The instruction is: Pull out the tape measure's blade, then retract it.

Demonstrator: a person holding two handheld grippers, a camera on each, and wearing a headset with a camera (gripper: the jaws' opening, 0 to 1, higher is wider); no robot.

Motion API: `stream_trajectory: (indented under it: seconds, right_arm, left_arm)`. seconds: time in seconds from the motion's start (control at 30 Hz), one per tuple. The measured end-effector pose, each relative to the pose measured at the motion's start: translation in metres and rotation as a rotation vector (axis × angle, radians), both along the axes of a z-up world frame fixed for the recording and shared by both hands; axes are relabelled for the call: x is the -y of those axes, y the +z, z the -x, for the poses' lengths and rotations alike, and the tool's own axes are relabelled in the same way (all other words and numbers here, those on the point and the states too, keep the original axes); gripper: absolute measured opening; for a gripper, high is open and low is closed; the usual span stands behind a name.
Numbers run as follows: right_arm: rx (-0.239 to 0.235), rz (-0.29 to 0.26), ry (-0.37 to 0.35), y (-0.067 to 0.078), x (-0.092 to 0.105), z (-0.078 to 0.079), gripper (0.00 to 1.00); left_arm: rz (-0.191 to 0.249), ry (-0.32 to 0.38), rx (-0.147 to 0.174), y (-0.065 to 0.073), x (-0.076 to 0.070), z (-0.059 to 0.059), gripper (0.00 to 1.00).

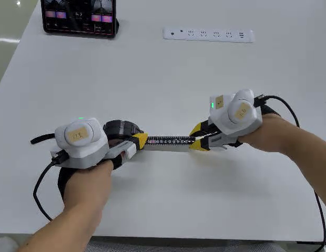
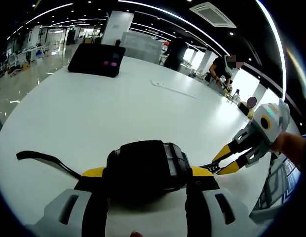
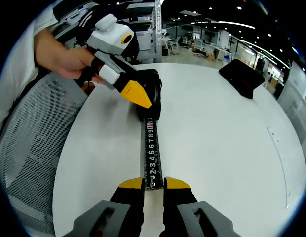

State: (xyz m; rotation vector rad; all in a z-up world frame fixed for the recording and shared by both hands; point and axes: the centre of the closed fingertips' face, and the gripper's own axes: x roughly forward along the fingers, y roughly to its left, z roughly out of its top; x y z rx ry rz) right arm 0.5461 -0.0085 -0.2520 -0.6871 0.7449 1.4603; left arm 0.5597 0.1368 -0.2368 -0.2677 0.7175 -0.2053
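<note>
The left gripper [image 2: 148, 173] clamped the black rubbery tape measure case [image 2: 145, 165] between its jaws at eight o'clock in the head view, and the right gripper [image 3: 154, 183], at its three o'clock, apparently pinched the tip of the dark numbered blade [image 3: 152, 148], so the pull needed to run straight, level and slow.

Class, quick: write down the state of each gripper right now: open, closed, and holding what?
Left gripper: closed on the tape measure case.
Right gripper: closed on the end of the blade.
</note>
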Motion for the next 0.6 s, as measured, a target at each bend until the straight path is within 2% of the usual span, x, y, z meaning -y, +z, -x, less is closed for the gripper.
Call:
stream_trajectory:
  seconds: [0.6]
  right_arm:
    - [-0.001, -0.035, 0.007, -0.002, -0.024, 0.000, 0.11]
  left_arm:
    - [0.010, 0.000, 0.000, 0.000, -0.001, 0.000, 0.59]
